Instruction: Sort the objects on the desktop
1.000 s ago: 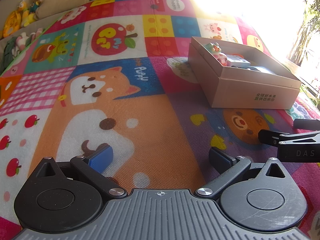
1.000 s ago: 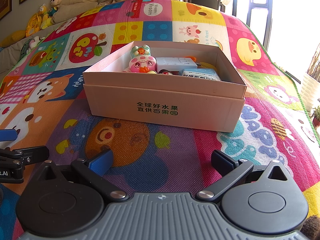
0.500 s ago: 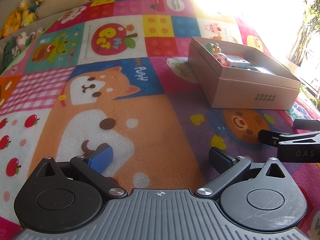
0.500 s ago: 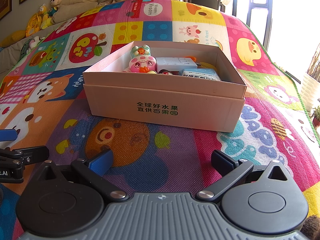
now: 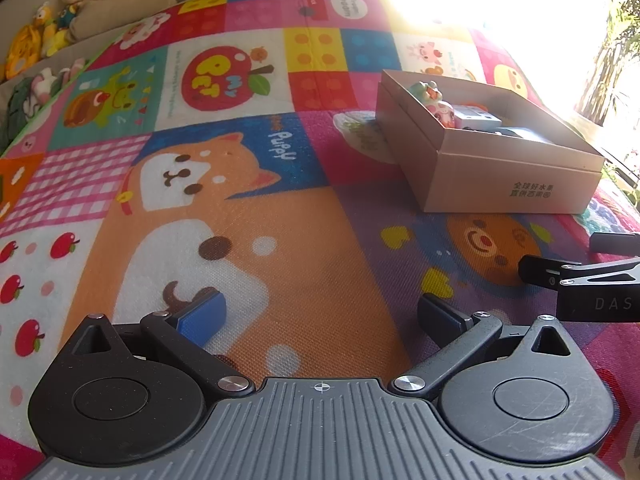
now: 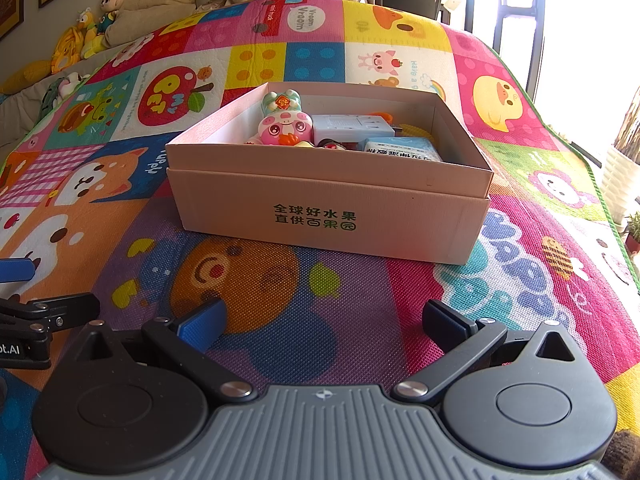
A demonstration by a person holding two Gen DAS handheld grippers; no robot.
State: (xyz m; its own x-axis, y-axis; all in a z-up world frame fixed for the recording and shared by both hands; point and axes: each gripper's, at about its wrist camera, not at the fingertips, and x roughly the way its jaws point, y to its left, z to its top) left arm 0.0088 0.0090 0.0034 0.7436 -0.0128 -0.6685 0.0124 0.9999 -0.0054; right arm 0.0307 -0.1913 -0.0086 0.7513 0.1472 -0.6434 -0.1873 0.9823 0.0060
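A pale cardboard box (image 6: 328, 216) with green print stands on the colourful play mat (image 6: 280, 304). Inside lie a pink and green pig toy (image 6: 285, 122), a white charger block (image 6: 349, 127), a blue tissue pack (image 6: 400, 148) and smaller bits half hidden by the front wall. My right gripper (image 6: 322, 322) is open, low over the mat in front of the box, holding nothing. My left gripper (image 5: 320, 316) is open too, empty, over the orange dog picture, with the box (image 5: 492, 160) ahead to its right. Each gripper shows at the edge of the other's view.
Stuffed toys (image 6: 90, 28) and a beige cushion (image 6: 160, 4) line the far left edge of the mat. A bright window (image 6: 580, 20) and a potted plant (image 6: 624, 176) lie to the right, beyond the mat's green border.
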